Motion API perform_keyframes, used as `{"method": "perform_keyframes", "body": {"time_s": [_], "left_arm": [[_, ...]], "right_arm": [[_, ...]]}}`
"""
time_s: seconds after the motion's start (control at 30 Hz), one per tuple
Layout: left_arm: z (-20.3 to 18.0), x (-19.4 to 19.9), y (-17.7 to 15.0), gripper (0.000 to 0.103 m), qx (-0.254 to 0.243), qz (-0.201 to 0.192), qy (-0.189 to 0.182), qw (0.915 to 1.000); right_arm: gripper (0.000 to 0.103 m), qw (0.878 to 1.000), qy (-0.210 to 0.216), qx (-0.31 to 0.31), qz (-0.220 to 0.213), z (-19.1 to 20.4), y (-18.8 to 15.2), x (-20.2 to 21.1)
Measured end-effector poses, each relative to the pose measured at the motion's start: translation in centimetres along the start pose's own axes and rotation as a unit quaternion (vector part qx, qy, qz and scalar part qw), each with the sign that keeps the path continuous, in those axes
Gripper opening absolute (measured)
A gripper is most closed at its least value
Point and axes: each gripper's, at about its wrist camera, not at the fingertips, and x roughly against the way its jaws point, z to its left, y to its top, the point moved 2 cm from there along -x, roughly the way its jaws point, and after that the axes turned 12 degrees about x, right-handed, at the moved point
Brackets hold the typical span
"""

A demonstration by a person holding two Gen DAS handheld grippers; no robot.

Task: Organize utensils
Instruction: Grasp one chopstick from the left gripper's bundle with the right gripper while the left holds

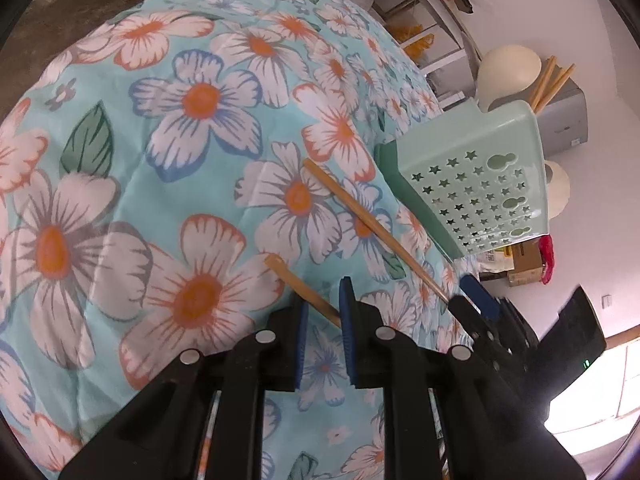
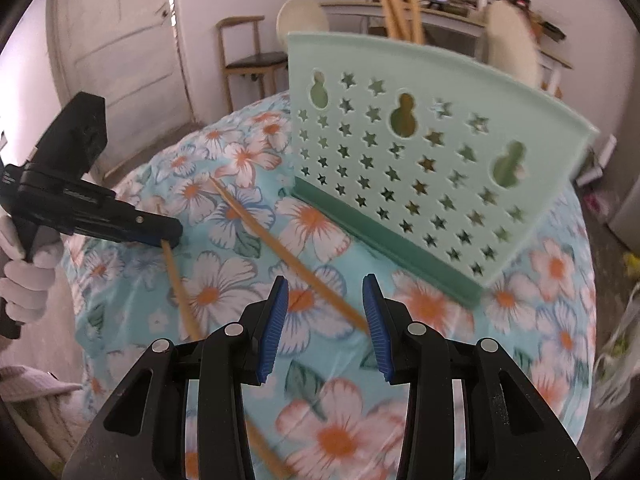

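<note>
Several chopsticks already stand in the pale-green star-perforated plastic holder point(image 2: 420, 152) at one o'clock. Your left tool point(image 2: 170, 236) pinches one bamboo chopstick point(image 2: 180, 292); your right tool point(image 2: 326, 320) gapes empty over the second loose chopstick point(image 2: 280, 244) — both remain on the floral-covered desk point(image 2: 540, 320).

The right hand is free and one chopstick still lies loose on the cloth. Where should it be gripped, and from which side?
Probably near the loose chopstick's near end, from above, right gripper turned so its fingers straddle the thin stick crosswise. It lies flat on the soft flowered cloth, so there's no way under it.
</note>
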Motion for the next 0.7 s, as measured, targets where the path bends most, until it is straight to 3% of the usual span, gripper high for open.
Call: {"method": "perform_keyframes", "body": {"time_s": [0.17, 0.4, 0.6, 0.7], "left_arm": [[0.2, -0.2, -0.1, 0.014, -0.002, 0.000, -0.007, 1.0000], [0.2, -0.4, 0.0, 0.014, -0.001, -0.002, -0.013, 0.9999], [0.4, -0.2, -0.2, 0.014, 0.003, -0.002, -0.016, 0.9999], [0.4, -0.2, -0.1, 0.014, 0.005, -0.001, -0.017, 0.9998]], "right_arm": [[0.037, 0.999, 0.015, 0.028, 0.022, 0.3, 0.5, -2.6], [0.020, 0.999, 0.025, 0.028, 0.033, 0.7, 0.8, -4.3], [0.005, 0.998, 0.017, 0.042, 0.035, 1.4, 0.4, -3.0], [0.005, 0.997, 0.016, 0.058, 0.039, 2.1, -0.4, -1.9]]}}
